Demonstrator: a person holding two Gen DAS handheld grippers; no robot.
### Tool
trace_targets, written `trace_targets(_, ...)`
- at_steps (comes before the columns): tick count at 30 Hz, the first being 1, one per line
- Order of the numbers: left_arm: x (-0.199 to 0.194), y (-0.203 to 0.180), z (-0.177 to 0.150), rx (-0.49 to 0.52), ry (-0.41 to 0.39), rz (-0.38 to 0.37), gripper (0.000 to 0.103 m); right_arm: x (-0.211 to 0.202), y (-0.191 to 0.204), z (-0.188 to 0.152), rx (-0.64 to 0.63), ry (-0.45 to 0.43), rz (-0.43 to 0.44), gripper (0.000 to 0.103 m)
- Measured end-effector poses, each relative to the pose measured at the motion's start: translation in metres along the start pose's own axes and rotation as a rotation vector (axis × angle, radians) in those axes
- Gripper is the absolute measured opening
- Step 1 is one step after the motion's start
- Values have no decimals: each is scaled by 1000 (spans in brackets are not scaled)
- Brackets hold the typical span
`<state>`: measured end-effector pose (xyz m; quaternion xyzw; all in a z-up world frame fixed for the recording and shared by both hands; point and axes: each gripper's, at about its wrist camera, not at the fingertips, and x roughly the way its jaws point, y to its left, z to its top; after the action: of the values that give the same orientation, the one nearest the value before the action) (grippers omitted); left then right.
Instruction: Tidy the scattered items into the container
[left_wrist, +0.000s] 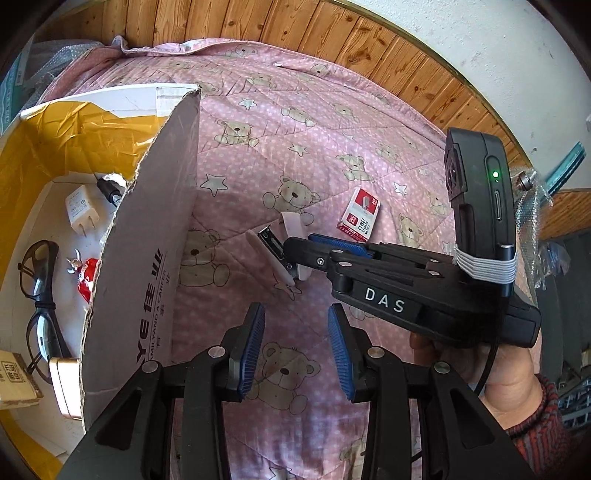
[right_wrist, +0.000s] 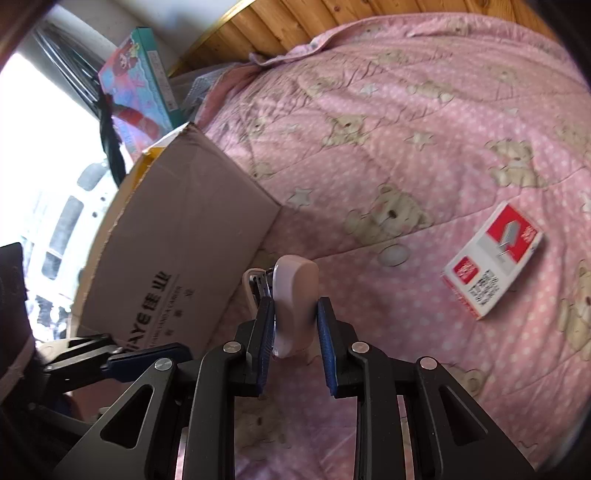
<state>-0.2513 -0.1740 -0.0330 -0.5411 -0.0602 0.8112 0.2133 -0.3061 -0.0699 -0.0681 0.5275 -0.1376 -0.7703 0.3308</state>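
Right gripper (right_wrist: 295, 317) clamps pale pink stapler (right_wrist: 295, 291)

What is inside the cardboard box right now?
In the cardboard box: white charger, black glasses, red item, small brown box. The near wall hides the rest.
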Motion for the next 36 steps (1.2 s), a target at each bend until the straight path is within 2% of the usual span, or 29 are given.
trace_targets(4, -3, 1, -3, -4, -4, 5, 38, 1, 5, -2, 20, 21, 98, 27)
trace_targets(5, -3, 1, -4, -3, -7, 10, 38, 1, 7, -3, 21, 14, 89, 27)
trace_targets(7, -2, 1, -4, -2, -12, 25, 38, -2, 11, -3, -3, 4, 25, 20)
trace_targets(13, -10, 2, -10, -15, -11, 5, 38, -4, 3, 1, 2, -6, -6, 21)
trace_targets(17, -7, -1, -11, -10, -12, 31, 44, -28, -20, 6, 89, -106, -74, 21)
trace_targets(20, 7, -3, -4, -33, -26, 51, 49, -49, -35, 6, 131, -163, -168, 29)
trace_targets(22, 20, -1, 1, -65, -31, 77, 49, -56, -43, 4, 144, -176, -258, 41)
trace_targets(24, 35, 0, 5, -72, -38, 121, 49, -54, -52, 5, 157, -171, -291, 43)
trace_targets(26, 49, 1, 7, -72, -44, 122, 50, -48, -59, 8, 165, -163, -335, 45)
trace_targets(27, 49, 0, 7, -62, -83, 142, 51, -43, -63, 10, 167, -157, -355, 46)
trace_targets(28, 53, 2, 8, -61, -79, 165, 51, -37, -67, 12, 169, -148, -375, 46)
trace_targets(29, 57, 7, 9, -78, -62, 166, 51, -32, -71, 15, 176, -139, -399, 46)
trace_targets(30, 61, 13, 8, -101, -56, 145, 50, -29, -74, 16, 179, -146, -398, 51)
trace_targets(32, 71, 19, 3, -100, -19, 160, 49, -27, -75, 20, 168, -160, -418, 52)
trace_targets(34, 71, 17, 0, -69, -44, 170, 49, -24, -75, 24, 156, -168, -439, 55)
trace_targets(36, 70, 19, 2, -96, -60, 151, 49, -21, -76, 29, 151, -172, -447, 57)
